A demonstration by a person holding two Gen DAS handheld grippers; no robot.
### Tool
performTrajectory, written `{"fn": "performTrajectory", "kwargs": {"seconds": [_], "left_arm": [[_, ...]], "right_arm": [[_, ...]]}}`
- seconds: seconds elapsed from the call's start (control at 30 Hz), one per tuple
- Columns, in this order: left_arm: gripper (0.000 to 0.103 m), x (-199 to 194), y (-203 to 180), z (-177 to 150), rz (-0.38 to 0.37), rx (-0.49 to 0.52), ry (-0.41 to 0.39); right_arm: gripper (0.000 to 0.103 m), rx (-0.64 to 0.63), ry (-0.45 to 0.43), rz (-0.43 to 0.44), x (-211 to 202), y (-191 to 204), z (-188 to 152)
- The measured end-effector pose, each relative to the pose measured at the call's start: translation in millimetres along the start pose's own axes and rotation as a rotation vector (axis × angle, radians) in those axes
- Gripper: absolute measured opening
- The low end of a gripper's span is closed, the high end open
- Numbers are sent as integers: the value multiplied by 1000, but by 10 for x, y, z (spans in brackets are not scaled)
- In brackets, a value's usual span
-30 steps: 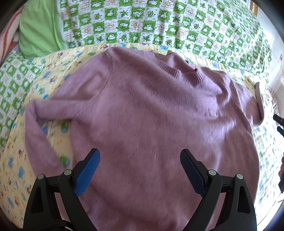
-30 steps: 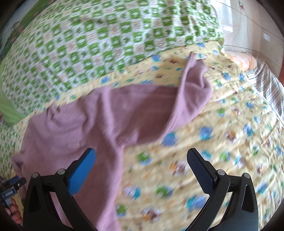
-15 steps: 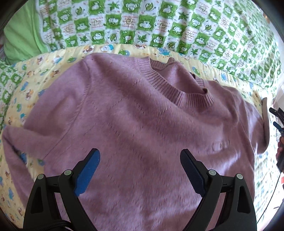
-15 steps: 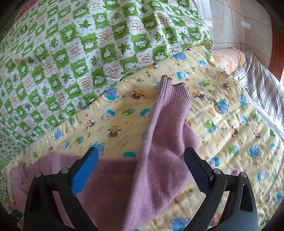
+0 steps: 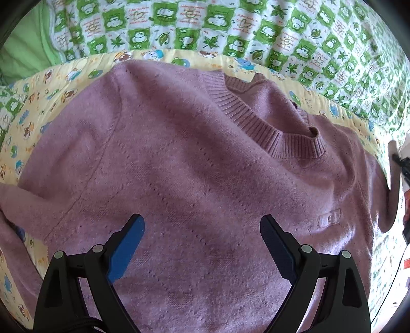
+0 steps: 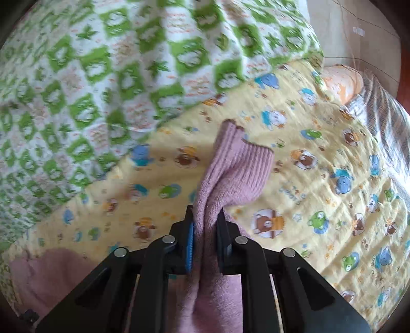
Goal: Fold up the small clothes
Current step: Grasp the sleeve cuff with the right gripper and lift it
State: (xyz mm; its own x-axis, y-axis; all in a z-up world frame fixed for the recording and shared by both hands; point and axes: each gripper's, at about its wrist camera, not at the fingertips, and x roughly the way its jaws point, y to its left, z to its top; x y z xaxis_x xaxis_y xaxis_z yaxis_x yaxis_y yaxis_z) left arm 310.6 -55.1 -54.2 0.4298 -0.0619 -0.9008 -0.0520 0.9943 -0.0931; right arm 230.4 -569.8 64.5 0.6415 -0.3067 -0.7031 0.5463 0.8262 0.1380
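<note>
**Right Gripper Pinches the Sweater Sleeve**

A purple sweater (image 5: 194, 164) lies flat on a yellow blanket (image 6: 320, 194) with little bears and frogs on it. The sweater's front faces up, and its ribbed collar (image 5: 269, 128) points toward a green and white checked quilt (image 5: 230, 23) at the far edge of the blanket.

The left gripper (image 5: 202, 230) hangs over the middle of the sweater. Its 2 fingers are spread wide apart, and nothing is between them. One blue pad (image 5: 128, 246) and one dark pad sit above the knit, and it is hard to tell if they touch it.

The right gripper (image 6: 206, 225) has just been closing, and its 2 fingers now squeeze 1 sleeve (image 6: 230, 179) of the sweater. The sleeve bunches up between the pads. Its ribbed cuff (image 6: 246, 158) sticks out past the fingertips, with the yellow blanket behind it and the checked quilt close by. The rest of the sleeve runs back under the gripper toward the sweater's body.

At the sweater's far side, in the left gripper's view, the same cuff shows next to a small piece of the right gripper.
</note>
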Motion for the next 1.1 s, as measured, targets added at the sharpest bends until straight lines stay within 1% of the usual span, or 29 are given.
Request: {"fn": "performTrajectory", "kwargs": {"seconds": [0.13,0.2,0.27,0.4,0.5,0.53,0.6,0.63,0.73,0.8,0.83,0.87,0.93,1.03,1.1], "left_arm": [[92,-90,139,-70,-15,-32,-1],[92,-152,208,-106,-25,-46,-2],[92,-235,293,-150,-33,-59,-9],[92,-378,456,-228,-48,-91,-10],[92,-471,586,-323,-57,-117,-4],[92,-553,676,-356,-75,-129,-9],[92,-595,743,-393,-89,-142,-6],[92,-593,761,-403,-94,-146,-2],[93,-560,771,-405,-126,-154,13],[93,-506,742,-390,-146,-149,24],[93,-467,708,-378,-155,-142,33],[93,-423,665,-361,-160,-132,42],[93,-319,556,-314,-170,-105,55],[94,-131,453,-230,-165,-89,83],[94,17,451,-158,-180,-120,107]], "right_arm": [[15,-138,-73,209,-487,694,-200],[15,-217,-89,323,-721,1129,-392],[15,-298,-86,427,-893,1593,-630],[15,-443,-31,559,-961,2428,-1193],[15,-536,28,612,-857,2916,-1579],[15,-555,51,630,-799,3060,-1701],[15,-584,100,654,-668,3286,-1928],[15,-597,125,666,-601,3342,-2032],[18,-628,243,720,-446,3507,-2342],[34,-646,321,724,-378,3528,-2480],[47,-639,330,725,-369,3474,-2495],[54,-624,320,727,-392,3408,-2490],[59,-591,288,712,-442,3249,-2450],[59,-514,249,683,-549,2933,-2282],[59,-463,214,642,-629,2685,-2155]]}}
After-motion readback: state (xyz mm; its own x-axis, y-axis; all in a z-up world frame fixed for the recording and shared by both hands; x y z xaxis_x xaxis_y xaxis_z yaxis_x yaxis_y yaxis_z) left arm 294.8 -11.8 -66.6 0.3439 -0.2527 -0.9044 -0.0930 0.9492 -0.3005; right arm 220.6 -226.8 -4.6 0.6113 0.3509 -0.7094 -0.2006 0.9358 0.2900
